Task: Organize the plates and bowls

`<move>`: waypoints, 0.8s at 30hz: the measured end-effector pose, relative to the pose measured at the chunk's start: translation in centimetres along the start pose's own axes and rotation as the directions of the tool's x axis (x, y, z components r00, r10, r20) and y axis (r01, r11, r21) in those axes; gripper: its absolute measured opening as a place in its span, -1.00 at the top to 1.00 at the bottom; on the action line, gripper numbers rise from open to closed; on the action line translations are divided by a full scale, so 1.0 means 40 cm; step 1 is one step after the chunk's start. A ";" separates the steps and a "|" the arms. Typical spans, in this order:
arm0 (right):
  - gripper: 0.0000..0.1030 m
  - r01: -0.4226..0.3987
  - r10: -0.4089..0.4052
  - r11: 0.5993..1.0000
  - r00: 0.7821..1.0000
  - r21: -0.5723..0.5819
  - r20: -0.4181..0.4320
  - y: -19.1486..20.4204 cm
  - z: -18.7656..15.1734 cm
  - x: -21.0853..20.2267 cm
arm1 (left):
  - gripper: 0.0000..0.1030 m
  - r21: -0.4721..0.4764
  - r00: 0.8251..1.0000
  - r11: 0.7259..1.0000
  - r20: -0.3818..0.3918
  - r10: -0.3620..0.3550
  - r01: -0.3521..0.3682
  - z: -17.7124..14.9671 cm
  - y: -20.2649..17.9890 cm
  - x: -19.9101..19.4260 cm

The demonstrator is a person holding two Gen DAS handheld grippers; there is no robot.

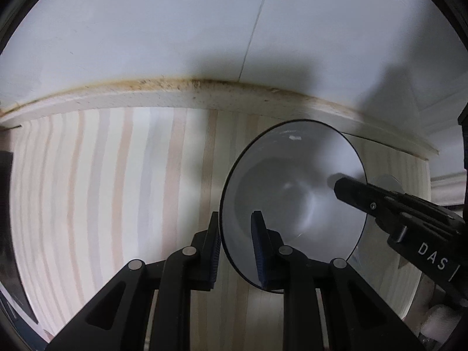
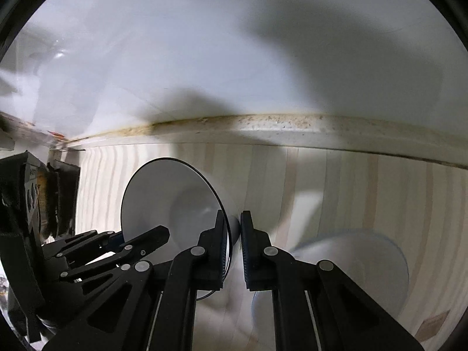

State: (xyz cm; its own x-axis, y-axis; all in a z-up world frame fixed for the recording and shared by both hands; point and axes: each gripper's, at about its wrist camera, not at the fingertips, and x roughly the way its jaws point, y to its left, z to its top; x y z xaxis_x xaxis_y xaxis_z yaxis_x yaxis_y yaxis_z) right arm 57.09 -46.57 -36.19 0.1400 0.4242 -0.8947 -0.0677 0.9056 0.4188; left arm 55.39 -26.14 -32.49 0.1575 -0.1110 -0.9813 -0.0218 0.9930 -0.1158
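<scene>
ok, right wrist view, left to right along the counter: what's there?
left gripper → white bowl → right gripper pinching its rim → second, blurred bowl.

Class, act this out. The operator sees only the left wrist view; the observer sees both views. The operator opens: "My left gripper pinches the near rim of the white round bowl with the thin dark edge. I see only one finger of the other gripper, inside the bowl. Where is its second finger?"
Observer: In the right wrist view, the right gripper straddles the rim of the white round bowl. One finger is inside and the other outside, and both are shut on the rim.

Operator: Is anything else beside it?

Observer: Yes. A second pale round dish lies on the striped wooden surface, to the right of that gripper. It is too blurred to tell whether it is a plate or a bowl.
</scene>
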 end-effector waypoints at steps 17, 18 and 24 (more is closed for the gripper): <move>0.80 -0.020 0.011 0.996 0.995 0.085 0.097 0.051 -0.341 -0.282 | 0.65 0.203 0.997 0.978 0.044 -0.065 0.055 -0.249 -0.105 -0.223; 0.80 -0.022 0.012 0.995 0.995 0.100 0.100 0.043 -0.369 -0.298 | 0.65 0.221 0.997 0.973 0.032 -0.068 0.060 -0.270 -0.115 -0.225; 0.80 -0.008 -0.011 0.986 0.994 0.169 0.106 0.018 -0.535 -0.353 | 0.65 0.280 0.996 0.956 -0.035 -0.080 0.086 -0.360 -0.139 -0.211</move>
State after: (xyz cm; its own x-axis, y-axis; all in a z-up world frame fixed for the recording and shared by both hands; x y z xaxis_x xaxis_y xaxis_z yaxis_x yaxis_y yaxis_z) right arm 33.92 -51.94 -26.60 0.2444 0.4124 -0.8776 0.0994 0.8896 0.4457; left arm 39.96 -31.30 -25.77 0.1242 -0.1911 -0.9737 0.2691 0.9510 -0.1524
